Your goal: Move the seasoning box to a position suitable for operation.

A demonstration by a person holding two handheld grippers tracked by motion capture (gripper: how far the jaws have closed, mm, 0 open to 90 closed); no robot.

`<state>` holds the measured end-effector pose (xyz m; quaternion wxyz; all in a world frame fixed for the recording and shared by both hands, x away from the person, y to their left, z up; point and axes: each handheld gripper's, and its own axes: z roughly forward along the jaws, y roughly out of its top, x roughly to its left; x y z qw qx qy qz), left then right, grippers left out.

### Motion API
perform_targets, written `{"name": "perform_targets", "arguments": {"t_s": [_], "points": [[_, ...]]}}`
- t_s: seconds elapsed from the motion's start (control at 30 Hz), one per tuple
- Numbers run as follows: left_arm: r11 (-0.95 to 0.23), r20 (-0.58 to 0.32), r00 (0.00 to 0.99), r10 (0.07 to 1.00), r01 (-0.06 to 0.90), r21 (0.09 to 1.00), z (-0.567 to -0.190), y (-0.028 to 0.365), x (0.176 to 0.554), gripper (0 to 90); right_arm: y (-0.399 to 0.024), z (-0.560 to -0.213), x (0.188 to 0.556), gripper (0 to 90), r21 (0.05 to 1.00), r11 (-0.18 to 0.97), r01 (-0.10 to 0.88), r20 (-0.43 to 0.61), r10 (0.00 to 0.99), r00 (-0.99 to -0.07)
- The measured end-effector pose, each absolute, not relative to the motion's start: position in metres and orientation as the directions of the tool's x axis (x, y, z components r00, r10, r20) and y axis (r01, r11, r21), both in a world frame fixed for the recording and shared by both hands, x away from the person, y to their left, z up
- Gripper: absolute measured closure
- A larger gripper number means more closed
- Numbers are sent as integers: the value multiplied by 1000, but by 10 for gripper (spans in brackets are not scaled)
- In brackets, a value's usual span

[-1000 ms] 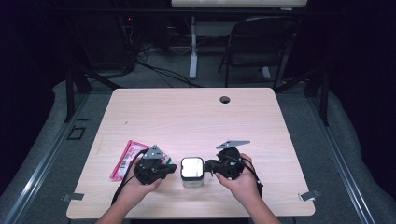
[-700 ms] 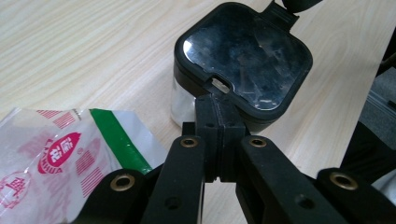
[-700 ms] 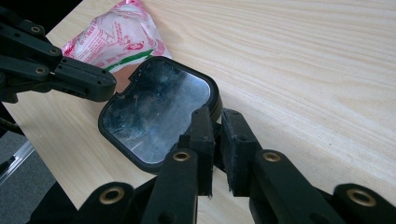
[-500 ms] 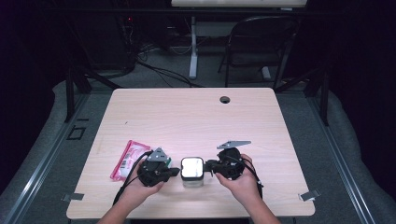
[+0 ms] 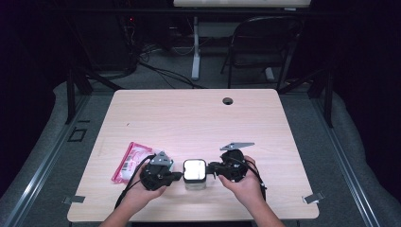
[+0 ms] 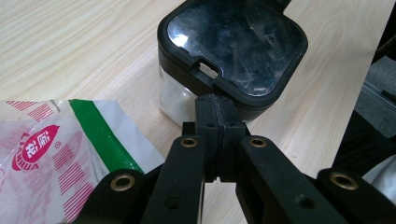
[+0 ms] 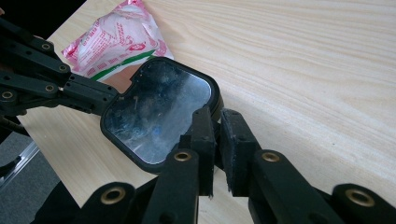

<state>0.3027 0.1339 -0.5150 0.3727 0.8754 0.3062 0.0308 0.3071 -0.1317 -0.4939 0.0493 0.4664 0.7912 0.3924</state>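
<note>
A small clear container (image 5: 194, 171) with a black-rimmed glossy lid (image 6: 233, 42) stands near the table's front edge, between the two grippers. My left gripper (image 5: 179, 175) is shut, pads pressed together, and its tips (image 6: 219, 105) touch the container's side just under the lid's small latch tab. From the other side, my right gripper (image 5: 212, 166) meets the lid's rim (image 7: 154, 116). Its jaws stand a narrow slit apart (image 7: 218, 116), with nothing visible between them. A pink, white and green packet (image 5: 128, 161) lies flat left of the container.
The light wooden table (image 5: 189, 118) has a round cable hole (image 5: 228, 100) at the back. A black folding chair (image 5: 265, 42) and desk legs stand beyond the far edge. The front table edge lies close behind both hands.
The left gripper has edged slightly right toward the container. The right gripper and the container have stayed put.
</note>
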Motion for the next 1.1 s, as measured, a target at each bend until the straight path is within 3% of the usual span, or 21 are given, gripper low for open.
{"name": "perform_targets", "arguments": {"t_s": [0.63, 1.1], "points": [[-502, -209, 808, 551, 521, 690, -510, 136, 303, 899, -131, -496, 306, 834, 666, 252, 702, 299, 772, -561], [-551, -173, 817, 550, 511, 660, -516, 133, 303, 898, -131, -496, 306, 834, 669, 248, 701, 303, 770, -561]]}}
